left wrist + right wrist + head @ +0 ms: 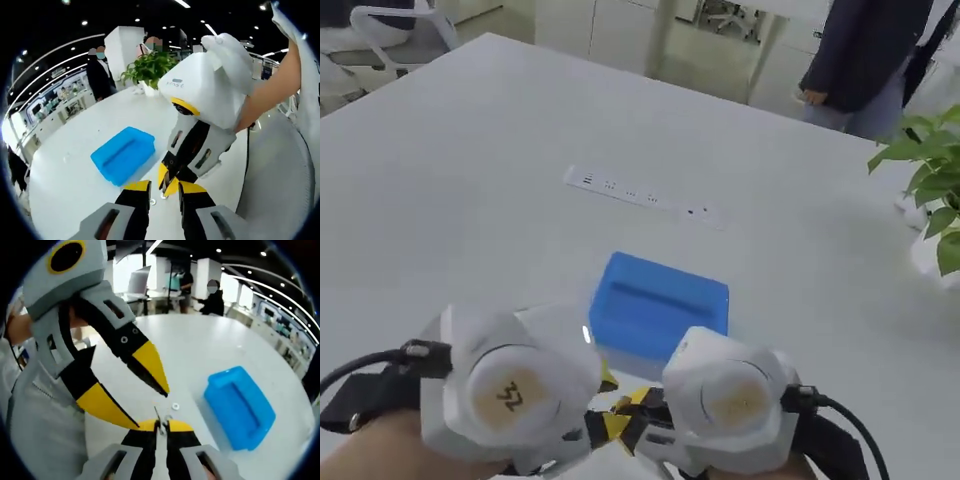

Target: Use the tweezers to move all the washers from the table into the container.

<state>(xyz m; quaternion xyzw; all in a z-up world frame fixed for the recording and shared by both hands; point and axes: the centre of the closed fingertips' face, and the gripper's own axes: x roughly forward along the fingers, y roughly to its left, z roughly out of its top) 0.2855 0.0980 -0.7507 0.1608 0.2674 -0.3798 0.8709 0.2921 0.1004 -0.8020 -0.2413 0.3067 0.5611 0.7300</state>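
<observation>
The right hand-held gripper [162, 427] has its jaws pressed almost together on the thin metal tweezers [157, 416]. The tweezers' tips point toward the washers [175, 405], which lie on the white table [200, 350] just ahead and near the blue container [240, 407]. The left hand-held gripper [151, 407] stands wide open beside it, holding nothing. The washers look small, flat, light and hard, and probably slick on the smooth table, so the tweezers would best pinch one across its ring, one tip through the hole, gently enough that it does not flick away.
</observation>
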